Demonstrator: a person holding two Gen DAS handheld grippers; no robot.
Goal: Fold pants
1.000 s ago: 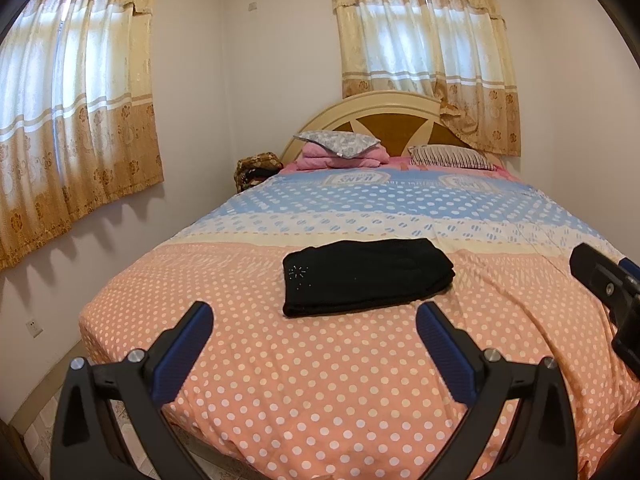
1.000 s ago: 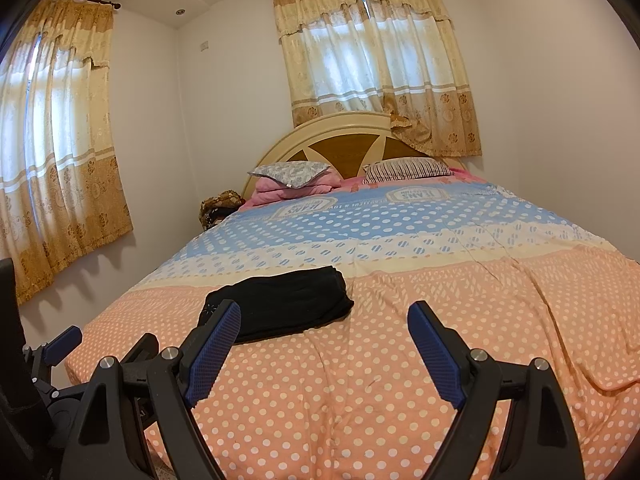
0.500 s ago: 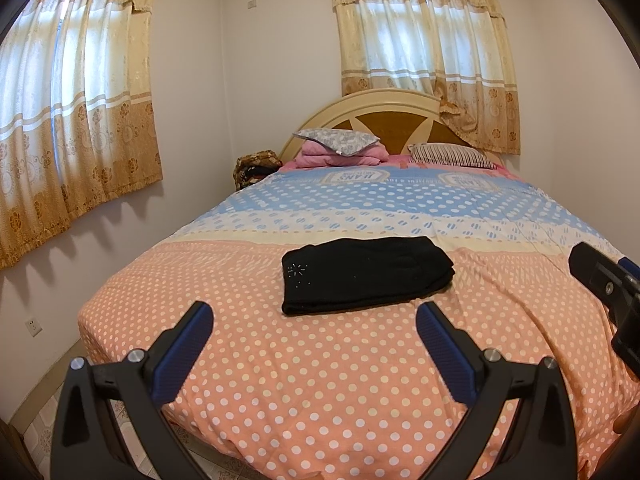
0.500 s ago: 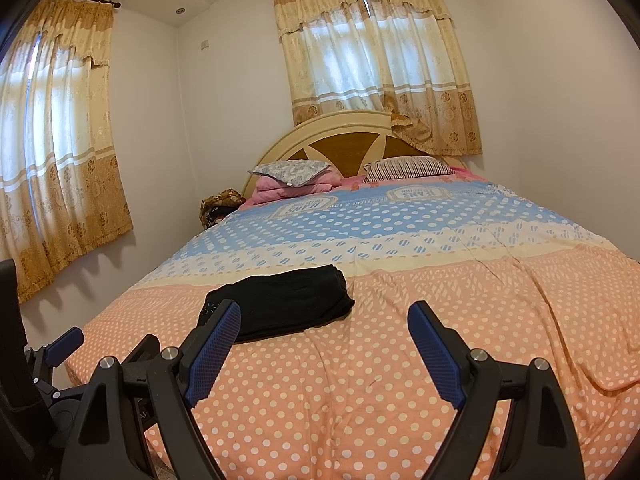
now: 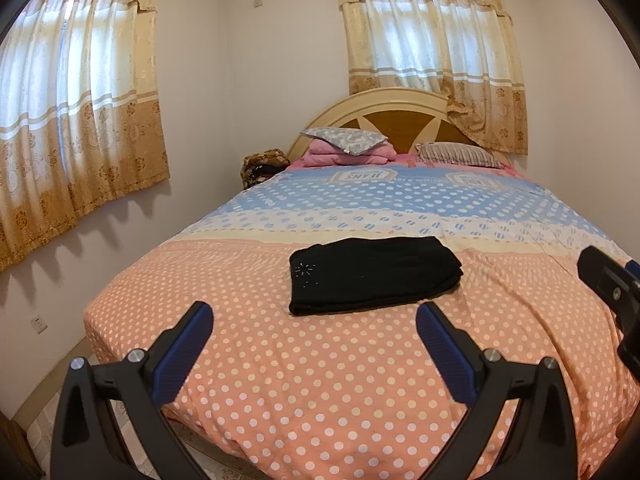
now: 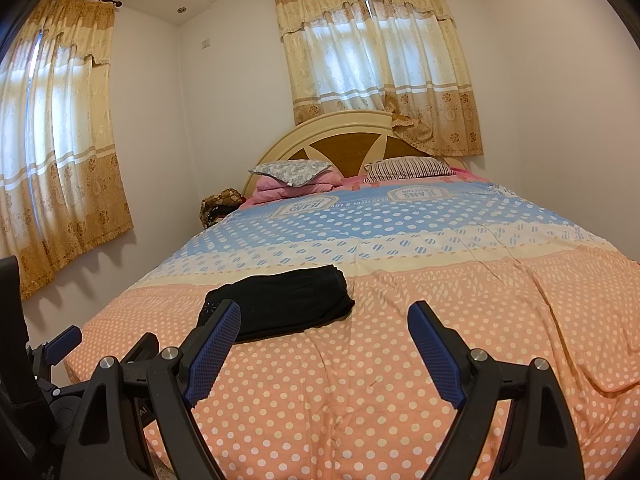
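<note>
Left wrist view: left gripper [image 5: 314, 322] at bottom centre, jaws spread wide, nothing between them. The pants [image 5: 374, 275] sit mid-frame, just above the gripper, lying on the orange dotted part of the bed [image 5: 320, 380] as a compact black rectangle, already folded by the look of it (small sparkly motif on the left end). A bit of the right gripper [image 5: 612, 292] pokes in at the right edge.

Right wrist view: right gripper [image 6: 324, 320] at bottom centre, also wide and empty. Pants [image 6: 280, 304] are left of centre, partly behind the left fingertip [image 6: 218, 340], not touched as far as I can tell.

My read: folding is done, both grippers backed off. Next move, if any, needs only a tidy-up of the layered right end, or nothing.
</note>
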